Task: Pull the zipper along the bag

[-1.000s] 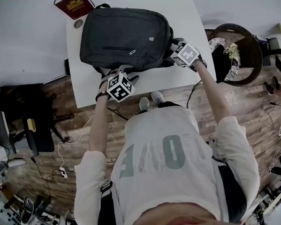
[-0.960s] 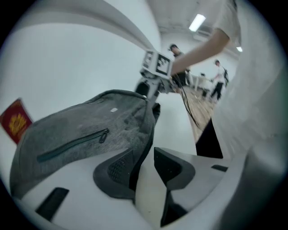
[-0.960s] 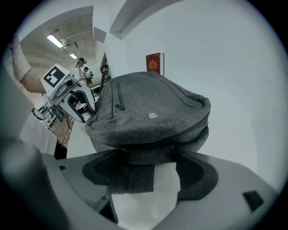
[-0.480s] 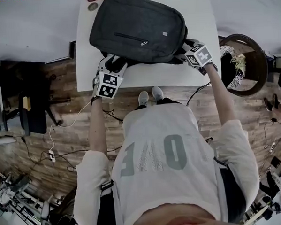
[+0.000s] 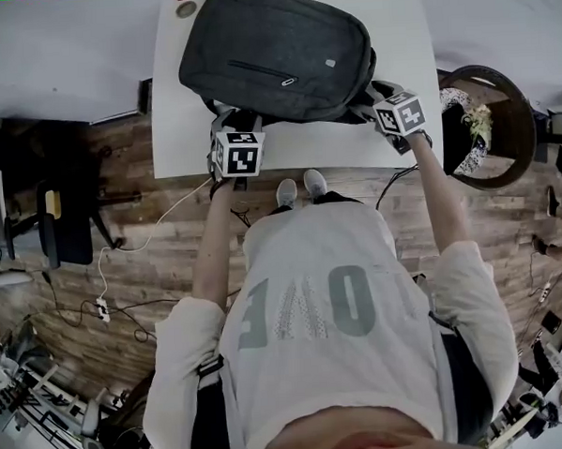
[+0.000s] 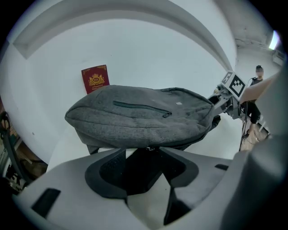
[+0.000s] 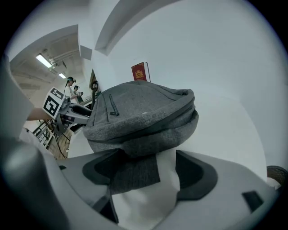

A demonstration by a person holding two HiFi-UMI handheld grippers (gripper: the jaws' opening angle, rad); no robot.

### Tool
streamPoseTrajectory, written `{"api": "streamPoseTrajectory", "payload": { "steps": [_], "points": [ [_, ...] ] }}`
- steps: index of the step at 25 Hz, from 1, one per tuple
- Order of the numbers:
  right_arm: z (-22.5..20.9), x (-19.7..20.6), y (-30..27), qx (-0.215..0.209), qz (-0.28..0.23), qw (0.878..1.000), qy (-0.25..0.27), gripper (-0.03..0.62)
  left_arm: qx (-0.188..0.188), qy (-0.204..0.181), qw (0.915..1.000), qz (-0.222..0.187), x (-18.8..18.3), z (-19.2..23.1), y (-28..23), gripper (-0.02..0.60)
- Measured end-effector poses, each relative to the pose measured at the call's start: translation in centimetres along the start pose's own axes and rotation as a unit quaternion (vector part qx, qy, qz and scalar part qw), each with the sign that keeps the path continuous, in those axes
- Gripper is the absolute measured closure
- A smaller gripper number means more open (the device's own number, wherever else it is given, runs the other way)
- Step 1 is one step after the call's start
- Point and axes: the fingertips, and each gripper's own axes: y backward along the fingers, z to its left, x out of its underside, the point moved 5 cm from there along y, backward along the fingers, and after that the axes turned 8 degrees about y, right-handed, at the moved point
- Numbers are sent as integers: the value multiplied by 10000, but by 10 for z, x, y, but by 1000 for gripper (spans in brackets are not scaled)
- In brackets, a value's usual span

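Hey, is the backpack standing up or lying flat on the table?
Lying flat: the backpack rests on the white table, its front pocket facing up.

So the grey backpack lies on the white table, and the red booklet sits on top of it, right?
Not quite. The backpack does lie on the white table, but the red booklet is not on top of it. It is beyond the backpack, at the table's far side. The left gripper view shows this most clearly.
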Motion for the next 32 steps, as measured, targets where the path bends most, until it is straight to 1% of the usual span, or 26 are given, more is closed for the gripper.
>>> {"api": "streamPoseTrajectory", "payload": {
  "steps": [3,7,9,10,11,12,13,14,15,17,18,19,20,21,23,24,25,26,27,28,30,32],
  "points": [
    [0,0,0,41,-13,10000,-53,218,-44,-35,9999,132,7,-2,-10,354],
    [3,0,1,231,-15,9997,-83,218,-104,159,9997,118,9,2,-11,344],
    [6,0,3,351,-47,9993,-106,218,-244,234,9994,40,10,4,-7,344],
    [7,1,4,395,-74,9991,-134,218,-382,356,9986,-24,11,6,-4,344],
    [7,1,4,426,-106,9989,-176,218,-554,560,9968,-99,13,10,0,358],
    [8,2,4,447,-142,9986,-226,218,-700,808,9941,-170,14,14,4,423],
    [8,2,5,461,-179,9984,-274,218,-760,1027,9916,-221,16,17,8,442],
    [8,3,5,473,-210,9982,-308,218,-730,1138,9905,-246,17,17,10,440],
    [7,4,5,482,-232,9980,-326,218,-646,1098,9915,-249,16,13,12,440],
    [7,4,6,483,-240,9980,-333,218,-473,767,9957,-229,12,1,12,439],
    [7,4,5,477,-232,9981,-328,218,-395,674,9967,-221,10,-5,10,440],
    [7,4,5,469,-221,9981,-321,218,-302,720,9967,-207,9,-10,7,440],
    [7,4,5,463,-211,9982,-313,218,-204,911,9955,-184,8,-14,3,440],
    [7,4,5,459,-206,9983,-305,218,-128,1213,9924,-160,7,-17,-1,440],
    [6,4,5,462,-214,9983,-298,218,-56,1900,9816,-160,8,-17,-8,442],
    [6,4,5,466,-223,9982,-295,218,-34,2161,9762,-193,9,-15,-9,442],
    [6,5,5,468,-232,9982,-291,218,-11,2298,9729,-248,11,-14,-9,435],
    [6,5,5,469,-238,9982,-285,218,7,2292,9729,-315,12,-14,-9,434],
    [6,5,5,468,-242,9982,-278,218,10,2172,9754,-380,13,-13,-8,434],
    [6,5,5,464,-245,9982,-273,218,-3,1995,9790,-429,14,-13,-8,433],
    [6,5,5,449,-246,9983,-271,218,-61,1618,9858,-449,16,-10,-7,401],
    [5,5,6,444,-246,9983,-277,218,-113,1367,9897,-407,16,-8,-8,381]
  ]
}}
